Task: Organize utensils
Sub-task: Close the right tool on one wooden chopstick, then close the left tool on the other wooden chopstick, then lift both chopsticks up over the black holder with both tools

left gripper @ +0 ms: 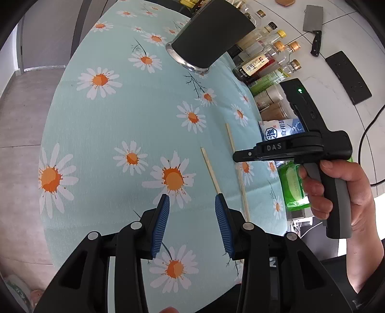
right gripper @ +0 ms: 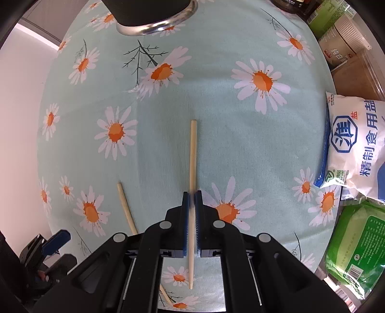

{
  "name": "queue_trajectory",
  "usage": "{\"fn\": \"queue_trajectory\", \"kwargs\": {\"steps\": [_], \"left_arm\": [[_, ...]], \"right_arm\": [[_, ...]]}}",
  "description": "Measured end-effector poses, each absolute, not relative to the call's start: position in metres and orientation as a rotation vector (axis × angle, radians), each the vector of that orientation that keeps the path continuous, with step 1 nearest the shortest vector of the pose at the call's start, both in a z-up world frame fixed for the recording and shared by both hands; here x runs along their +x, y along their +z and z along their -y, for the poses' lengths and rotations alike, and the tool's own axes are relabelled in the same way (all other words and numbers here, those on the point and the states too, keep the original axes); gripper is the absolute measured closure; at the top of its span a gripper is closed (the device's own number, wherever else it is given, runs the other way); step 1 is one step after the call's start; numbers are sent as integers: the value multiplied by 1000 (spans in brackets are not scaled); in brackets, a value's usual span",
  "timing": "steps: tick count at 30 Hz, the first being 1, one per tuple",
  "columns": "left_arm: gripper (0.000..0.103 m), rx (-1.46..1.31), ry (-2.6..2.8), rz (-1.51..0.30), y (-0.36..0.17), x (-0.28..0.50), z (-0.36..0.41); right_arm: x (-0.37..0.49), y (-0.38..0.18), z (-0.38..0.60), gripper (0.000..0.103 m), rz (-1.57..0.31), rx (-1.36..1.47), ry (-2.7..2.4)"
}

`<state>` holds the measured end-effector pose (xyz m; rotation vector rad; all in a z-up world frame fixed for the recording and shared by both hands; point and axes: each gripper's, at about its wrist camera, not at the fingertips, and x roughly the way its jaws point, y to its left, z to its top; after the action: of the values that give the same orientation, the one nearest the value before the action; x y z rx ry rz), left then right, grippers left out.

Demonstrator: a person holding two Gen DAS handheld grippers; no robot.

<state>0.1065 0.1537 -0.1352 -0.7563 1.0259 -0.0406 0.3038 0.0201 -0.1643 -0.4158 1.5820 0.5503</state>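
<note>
Two chopsticks are on record. My right tongs are pressed together on the first chopstick, pinching it between the blue pads at roughly mid-length. Its long axis runs straight along the tongs: one end points ahead toward the dark holder at the far side, the other end trails back beneath the tongs. I cannot tell whether it is lifted or touching the cloth.

My left tongs are spread wide and hold nothing; the pads touch no object. The second chopstick lies flat on the surface just ahead of the right-hand pad, its long axis running away from me and leaning slightly left. In the right wrist view the same stick lies left of the pinched one, well apart from it at the far end.

Beneath both, the daisy-print cloth covers the surface. The dark holder with a clear rim stands at the far end. A salt bag and a green packet lie off the cloth's right edge.
</note>
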Motion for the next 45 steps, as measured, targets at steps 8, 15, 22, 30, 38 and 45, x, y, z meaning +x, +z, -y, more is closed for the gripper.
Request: {"fn": "queue_trajectory", "kwargs": {"steps": [8, 15, 22, 30, 38, 45], "left_arm": [[66, -746, 37, -1058, -139, 126, -129], [67, -718, 147, -1131, -142, 153, -94], [67, -663, 338, -1220, -145, 170, -72], [82, -611, 470, -1275, -150, 188, -59], [99, -600, 511, -1287, -153, 194, -53], [99, -612, 475, -1267, -154, 198, -57]], "right_arm": [[305, -145, 12, 97, -1560, -398, 686], [305, -116, 49, 97, -1486, -366, 846], [312, -103, 83, 97, -1446, -323, 959], [316, -97, 94, 97, -1455, -263, 1045], [320, -94, 96, 97, -1455, -247, 1098], [316, -97, 92, 97, -1469, -244, 1110]]}}
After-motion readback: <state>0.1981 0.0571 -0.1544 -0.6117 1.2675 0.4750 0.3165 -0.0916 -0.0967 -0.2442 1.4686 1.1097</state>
